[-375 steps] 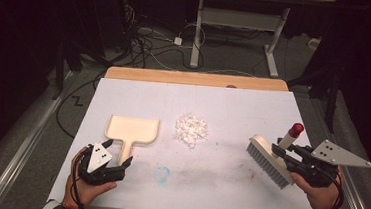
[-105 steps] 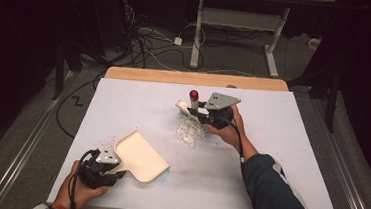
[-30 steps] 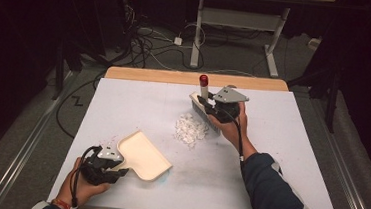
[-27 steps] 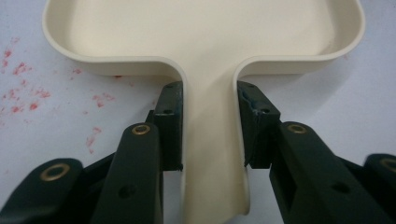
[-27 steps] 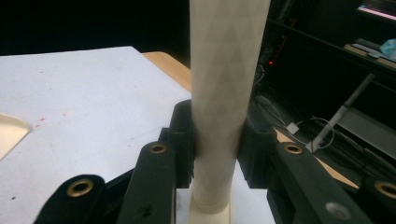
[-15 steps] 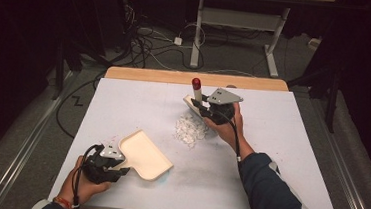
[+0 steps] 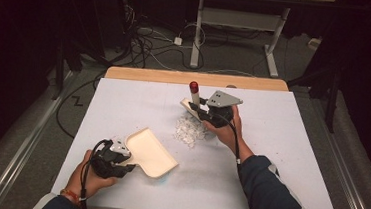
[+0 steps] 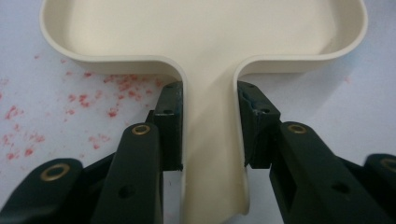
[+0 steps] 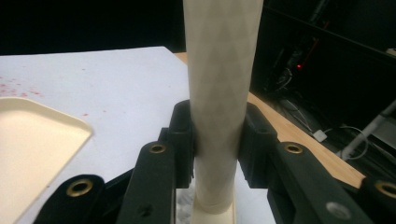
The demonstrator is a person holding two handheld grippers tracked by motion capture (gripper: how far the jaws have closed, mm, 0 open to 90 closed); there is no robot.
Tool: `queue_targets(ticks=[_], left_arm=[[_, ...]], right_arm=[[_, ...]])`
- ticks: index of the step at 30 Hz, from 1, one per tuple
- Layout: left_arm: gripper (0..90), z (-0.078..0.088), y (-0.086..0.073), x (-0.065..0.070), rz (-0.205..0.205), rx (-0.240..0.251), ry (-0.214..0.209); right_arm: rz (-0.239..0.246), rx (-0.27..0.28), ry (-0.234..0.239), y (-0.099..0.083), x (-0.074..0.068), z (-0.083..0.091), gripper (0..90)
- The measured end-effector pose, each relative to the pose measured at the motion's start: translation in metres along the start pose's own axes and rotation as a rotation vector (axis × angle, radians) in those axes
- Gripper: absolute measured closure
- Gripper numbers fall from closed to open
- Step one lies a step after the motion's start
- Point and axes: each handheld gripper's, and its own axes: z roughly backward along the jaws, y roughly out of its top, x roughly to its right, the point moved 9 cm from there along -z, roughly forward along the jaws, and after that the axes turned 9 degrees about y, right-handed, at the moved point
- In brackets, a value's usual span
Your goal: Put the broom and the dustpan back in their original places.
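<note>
Since half a second ago the brush has barely shifted, its red-tipped handle now a bit more upright at the far edge of the scraps; a second ago it stood slightly farther right. Dustpan and left hand sit about where they were.

Table, white top, wooden strip along the far edge. Faint red specks on the surface near the dustpan in the left gripper view.

Dustpan: cream, lying flat on the near-left part of the table, open mouth pointing toward the scraps, well apart from them. Its handle runs straight back between the jaws of the left gripper. Both pads press the handle's sides, so the left gripper is clamped on the dustpan handle. Pan body lies just beyond the fingertips.

Brush: held by the right gripper at table centre, past the scraps. In the right gripper view its pale handle stands upright between the two jaws, pads tight on either side, so this claw is gripping the brush. Head is below the jaws, mostly hidden; in the high view it sits just beside the far edge of the scraps, contact cannot be told.

Scraps: small white pile, centre of table, between brush and dustpan, nearer the brush.
</note>
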Motion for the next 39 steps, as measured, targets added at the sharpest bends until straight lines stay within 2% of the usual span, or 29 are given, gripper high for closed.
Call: queue_targets(ticks=[5,14,16,21,26,29,33,35,39], left_arm=[[63.3,-0.004,0.005,0.0,-0.007,-0.025,-0.003],[63.3,-0.01,0.012,0.0,-0.014,-0.042,-0.004],[63.3,-0.011,0.014,0.0,-0.02,-0.045,-0.002],[63.2,-0.014,0.018,-0.001,-0.019,-0.045,-0.009],[63.2,-0.018,0.023,0.0,-0.012,-0.051,-0.012],[63.2,-0.02,0.026,0.002,-0.019,-0.061,-0.015],[63.2,-0.021,0.029,0.004,-0.023,-0.062,-0.014],[63.2,-0.02,0.03,0.004,-0.02,-0.057,-0.017],[63.2,-0.02,0.029,0.004,-0.024,-0.058,-0.016]], right_arm=[[0.014,0.008,0.018,0.0,-0.01,0.0,70.9],[0.004,0.041,0.074,0.003,-0.028,0.0,70.8],[0.009,0.043,0.082,0.004,-0.033,0.0,70.8],[-0.012,0.072,0.119,0.008,-0.05,-0.003,70.7],[-0.019,0.083,0.126,0.013,-0.064,-0.007,70.9],[0.002,0.082,0.147,0.016,-0.078,-0.011,70.9],[0.007,0.096,0.185,0.023,-0.096,-0.013,71.1],[0.029,0.095,0.192,0.025,-0.103,-0.015,71.1],[0.053,0.094,0.197,0.03,-0.11,-0.015,71.2]])
